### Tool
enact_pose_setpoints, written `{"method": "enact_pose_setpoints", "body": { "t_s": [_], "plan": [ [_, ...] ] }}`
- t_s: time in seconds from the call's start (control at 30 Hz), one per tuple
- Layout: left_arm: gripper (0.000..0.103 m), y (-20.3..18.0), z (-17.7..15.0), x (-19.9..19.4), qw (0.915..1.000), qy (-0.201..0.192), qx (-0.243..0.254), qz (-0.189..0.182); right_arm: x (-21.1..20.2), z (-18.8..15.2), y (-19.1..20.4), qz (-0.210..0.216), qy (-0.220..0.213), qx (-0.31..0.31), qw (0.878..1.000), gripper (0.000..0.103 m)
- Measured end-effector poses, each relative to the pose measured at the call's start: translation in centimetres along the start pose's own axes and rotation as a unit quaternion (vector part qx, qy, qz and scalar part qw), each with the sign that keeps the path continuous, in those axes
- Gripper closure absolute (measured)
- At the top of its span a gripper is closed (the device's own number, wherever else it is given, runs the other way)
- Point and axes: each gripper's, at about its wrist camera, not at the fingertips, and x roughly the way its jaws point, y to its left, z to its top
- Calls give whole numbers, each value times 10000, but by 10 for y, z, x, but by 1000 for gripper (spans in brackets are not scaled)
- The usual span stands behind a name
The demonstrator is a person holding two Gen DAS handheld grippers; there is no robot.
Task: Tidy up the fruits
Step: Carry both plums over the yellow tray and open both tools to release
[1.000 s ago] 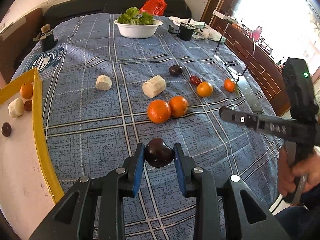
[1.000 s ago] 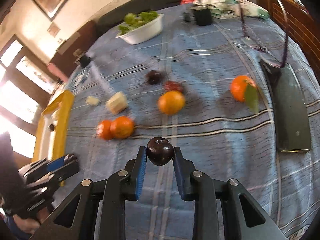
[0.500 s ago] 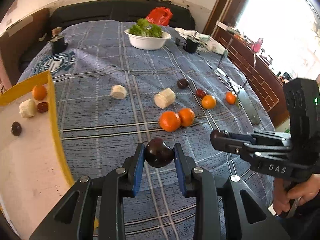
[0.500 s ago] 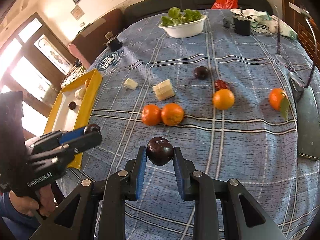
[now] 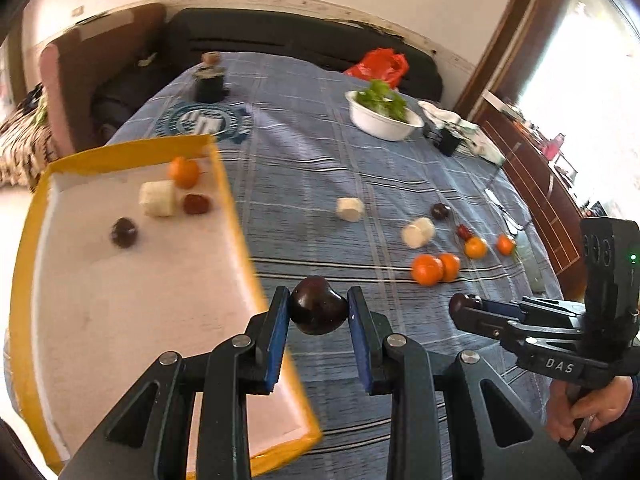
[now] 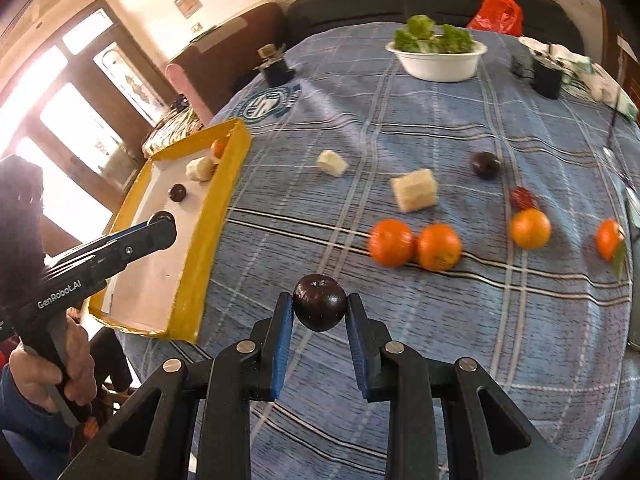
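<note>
Left tongs [image 5: 318,312] and right tongs [image 6: 319,309] each clamp a dark plum, seemingly; either could slip before reaching the yellow tray [image 5: 236,200].

Two glossy dark purple round plums [image 5: 317,311] [image 6: 319,302] sit pinched aloft, one above the yellow-rimmed white tray's [image 5: 234,216] edge, while four oranges [image 6: 415,243], pale banana chunks [image 6: 414,190] and a red date [image 6: 523,197] lie scattered on the blue plaid cloth.
</note>
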Motion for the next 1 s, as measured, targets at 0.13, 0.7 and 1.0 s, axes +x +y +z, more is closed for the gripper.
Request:
{"method": "enact_pose_setpoints", "body": {
  "t_s": [0.13, 0.7, 1.0],
  "plan": [
    [75, 24, -2, -7, 9997, -3, -193, 133, 12, 10, 20, 125, 32, -139, 9998, 73],
    [75, 99, 8, 0, 9973, 190, -638, 320, 79, 74, 109, 637, 361, -515, 9960, 73],
    [75, 120, 25, 31, 9963, 348, -687, 371, 125, 112, 127, 587, 629, -415, 9954, 72]
  ]
}}
